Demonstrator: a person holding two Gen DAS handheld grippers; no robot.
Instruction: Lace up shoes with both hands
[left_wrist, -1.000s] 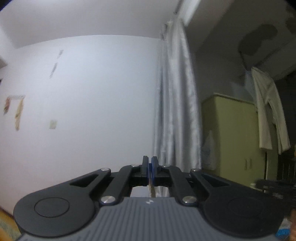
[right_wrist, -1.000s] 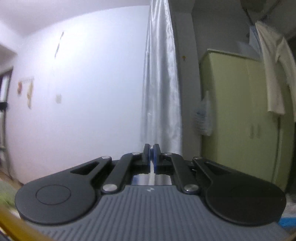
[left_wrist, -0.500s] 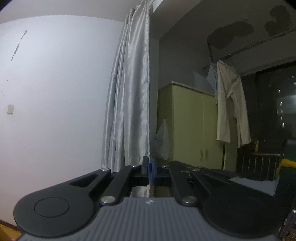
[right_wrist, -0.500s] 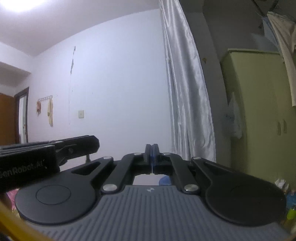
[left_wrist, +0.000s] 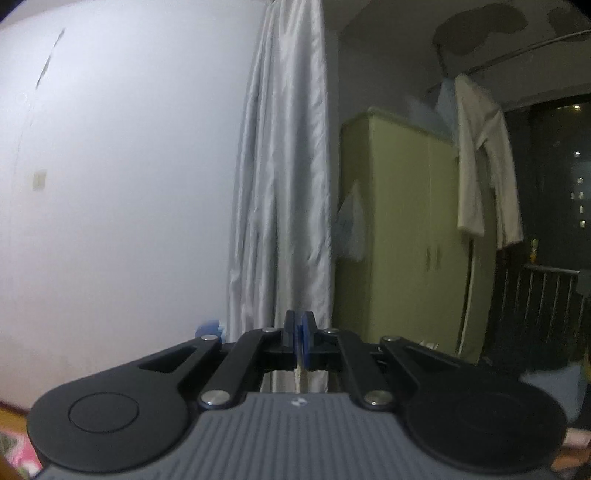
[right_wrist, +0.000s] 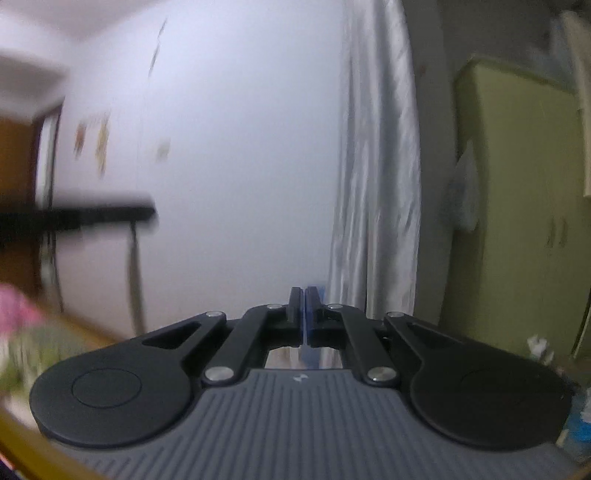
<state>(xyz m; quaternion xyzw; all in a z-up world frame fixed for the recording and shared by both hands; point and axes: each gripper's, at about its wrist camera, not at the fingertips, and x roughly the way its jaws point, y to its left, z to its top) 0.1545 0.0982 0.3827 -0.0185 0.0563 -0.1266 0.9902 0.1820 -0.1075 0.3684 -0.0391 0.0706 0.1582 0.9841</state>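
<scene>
Both grippers point up at the room, and no shoe shows in either view. My left gripper has its blue-padded fingers pressed together. A thin pale lace strand hangs down from between them, in front of the curtain. My right gripper is shut too, its pads meeting with no clear strand between them. The right wrist view is blurred by motion. At its left edge is a dark horizontal bar with a thin dark line hanging from it. It is too smeared to tell what it is.
Ahead are a white wall, a grey curtain and a green wardrobe with a plastic bag on its side. A white garment hangs by a dark window. Pink patterned fabric lies low on the left.
The left view has swung slightly back to the left, with the curtain now centred. The right view has shifted and blurred, and the dark bar at its left has risen.
</scene>
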